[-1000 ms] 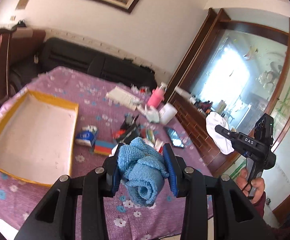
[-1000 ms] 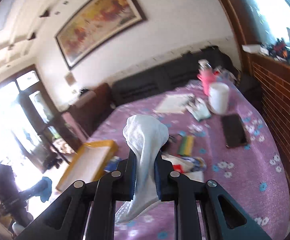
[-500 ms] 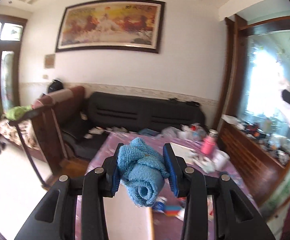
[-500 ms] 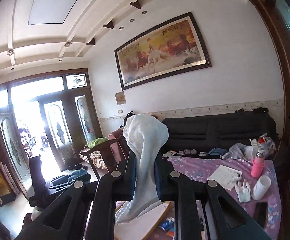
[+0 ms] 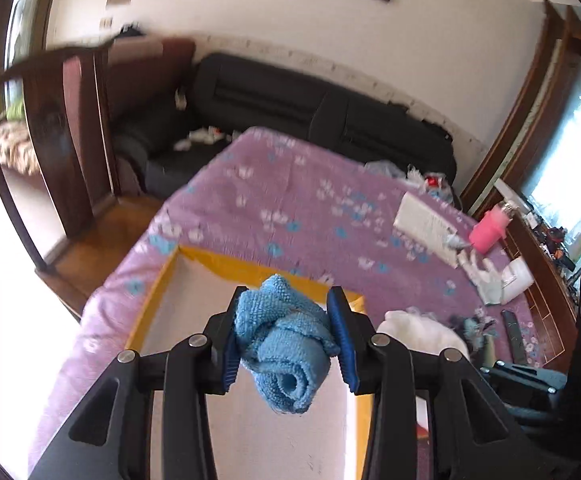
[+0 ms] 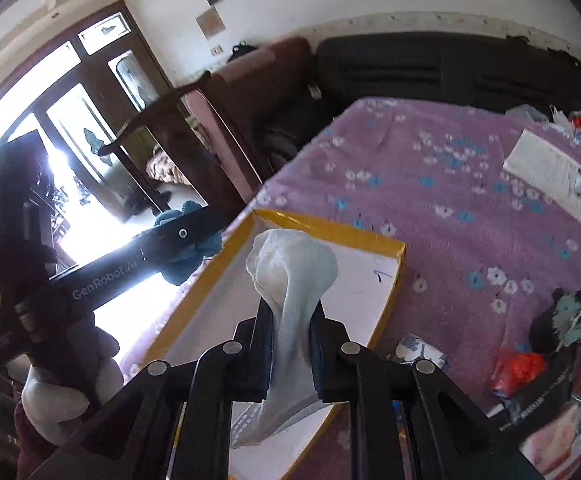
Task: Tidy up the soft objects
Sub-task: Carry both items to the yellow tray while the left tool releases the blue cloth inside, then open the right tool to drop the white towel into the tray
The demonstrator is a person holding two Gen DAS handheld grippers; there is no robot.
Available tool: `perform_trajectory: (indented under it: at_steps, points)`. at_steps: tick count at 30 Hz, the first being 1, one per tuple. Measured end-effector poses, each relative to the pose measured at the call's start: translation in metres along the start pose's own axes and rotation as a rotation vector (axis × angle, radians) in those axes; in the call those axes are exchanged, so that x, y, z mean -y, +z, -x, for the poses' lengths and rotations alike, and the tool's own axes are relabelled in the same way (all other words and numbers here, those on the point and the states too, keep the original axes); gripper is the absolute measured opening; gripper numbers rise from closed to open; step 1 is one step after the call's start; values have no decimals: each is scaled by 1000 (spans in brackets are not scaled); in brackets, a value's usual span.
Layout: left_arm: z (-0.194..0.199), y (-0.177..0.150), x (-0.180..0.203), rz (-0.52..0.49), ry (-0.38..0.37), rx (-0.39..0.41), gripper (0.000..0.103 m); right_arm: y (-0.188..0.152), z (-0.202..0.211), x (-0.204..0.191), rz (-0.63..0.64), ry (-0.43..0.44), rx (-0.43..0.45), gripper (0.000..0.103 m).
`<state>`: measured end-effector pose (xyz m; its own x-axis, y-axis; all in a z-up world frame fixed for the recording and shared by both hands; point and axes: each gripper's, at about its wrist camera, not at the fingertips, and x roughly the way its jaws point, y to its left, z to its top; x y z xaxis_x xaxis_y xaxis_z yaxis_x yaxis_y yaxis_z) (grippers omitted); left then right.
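My left gripper [image 5: 286,338] is shut on a rolled blue towel [image 5: 286,356], held above the near left part of the yellow-rimmed box [image 5: 250,269] with a white floor. In the right wrist view, my right gripper [image 6: 290,346] is shut on a limp white cloth [image 6: 290,270] that rises above the pads and hangs below them, over the same box [image 6: 330,227]. The left gripper [image 6: 182,236] with its blue towel [image 6: 176,266] shows there at the box's left edge. In the left wrist view the white cloth [image 5: 418,330] sits just to the right.
The box lies on a purple flowered tablecloth [image 5: 290,200]. Right of it are a paper sheet [image 5: 422,220], a pink bottle [image 5: 488,232], a white cup [image 5: 516,280], a dark phone [image 5: 516,336] and small packets [image 6: 520,368]. A black sofa [image 5: 310,108] and a wooden chair [image 5: 70,120] stand beyond.
Both grippers swung up toward the wall, then came down and left over the yellow box. Each kept its cloth clamped throughout.
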<state>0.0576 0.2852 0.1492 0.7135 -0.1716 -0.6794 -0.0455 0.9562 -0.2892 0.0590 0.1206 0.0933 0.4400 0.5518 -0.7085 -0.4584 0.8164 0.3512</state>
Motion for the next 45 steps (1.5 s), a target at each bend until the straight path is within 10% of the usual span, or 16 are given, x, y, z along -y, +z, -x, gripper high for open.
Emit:
perform_trajectory:
  at_steps: [9, 11, 13, 20, 29, 45]
  points:
    - [-92, -10, -30, 128, -6, -139, 41, 22, -77, 27, 14, -90, -59, 18]
    - [-99, -11, -37, 155, -11, -156, 50, 24, -75, 25, 27, -119, -30, 27]
    - [-97, -11, -42, 170, -15, -154, 56, 22, -70, 22, 21, -115, -25, 59]
    - [-63, -12, -33, 169, -36, -101, 63, 14, -15, 47, -48, -91, 39, 65]
    - [7, -53, 59, 30, -206, -43, 84, -53, 118, 129, -157, -195, 163, 73]
    - [-55, -165, 217, -346, -277, -240, 84, -152, 188, 241, -392, -245, 195, 73]
